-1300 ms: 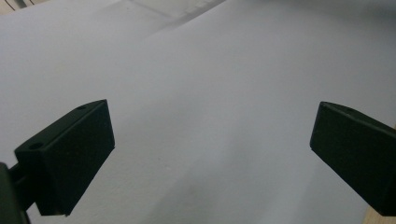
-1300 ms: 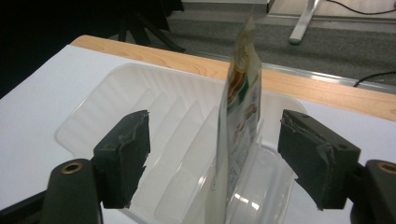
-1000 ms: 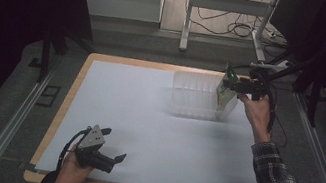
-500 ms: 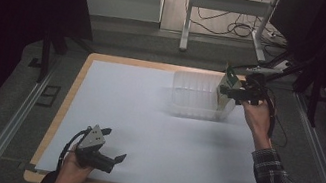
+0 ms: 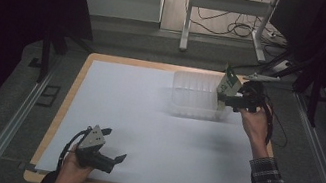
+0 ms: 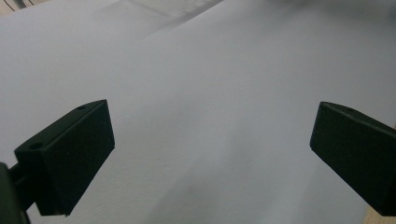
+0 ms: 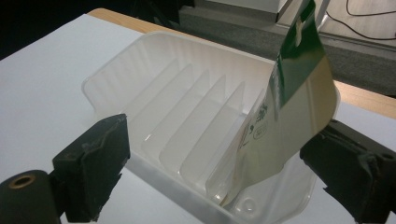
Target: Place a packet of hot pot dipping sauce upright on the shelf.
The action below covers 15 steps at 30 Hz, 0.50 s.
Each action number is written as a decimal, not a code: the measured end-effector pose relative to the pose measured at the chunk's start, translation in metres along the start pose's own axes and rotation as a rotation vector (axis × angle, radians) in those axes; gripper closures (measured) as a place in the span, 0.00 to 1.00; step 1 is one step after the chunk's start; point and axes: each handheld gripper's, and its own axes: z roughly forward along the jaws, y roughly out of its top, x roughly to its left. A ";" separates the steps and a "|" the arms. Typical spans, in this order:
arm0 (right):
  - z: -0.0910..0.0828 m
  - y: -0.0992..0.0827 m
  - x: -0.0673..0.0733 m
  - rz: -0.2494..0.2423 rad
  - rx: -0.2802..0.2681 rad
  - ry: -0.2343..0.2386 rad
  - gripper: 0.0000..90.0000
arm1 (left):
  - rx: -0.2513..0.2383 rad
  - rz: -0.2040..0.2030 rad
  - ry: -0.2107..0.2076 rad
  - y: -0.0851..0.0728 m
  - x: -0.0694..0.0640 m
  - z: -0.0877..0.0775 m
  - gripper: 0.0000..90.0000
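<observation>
The flat green-and-cream packet point(image 7: 289, 116) stands tilted in the end slot of the clear ribbed tray point(image 7: 154, 98), leaning on its wall, so the right gripper point(image 7: 224, 168) gapes empty just beside the tray, while the left gripper point(image 5: 107, 150) rests wide open, well apart from the tray.

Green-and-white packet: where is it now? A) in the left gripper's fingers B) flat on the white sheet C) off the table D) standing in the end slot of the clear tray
D: in the right gripper view the packet stands in the end slot of the clear ribbed tray, with the right gripper open around it.
</observation>
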 end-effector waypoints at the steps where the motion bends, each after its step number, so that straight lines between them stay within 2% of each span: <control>1: 0.000 -0.002 0.001 -0.004 0.000 -0.003 0.10 | 0.000 0.000 0.000 0.000 0.000 0.000 0.00; 8: -0.003 -0.013 0.007 -0.031 -0.001 -0.023 0.10 | 0.003 0.003 -0.001 0.000 0.000 0.000 0.00; 15: -0.007 -0.023 0.010 -0.009 -0.019 -0.002 0.09 | 0.004 0.003 -0.001 0.000 -0.001 0.001 0.00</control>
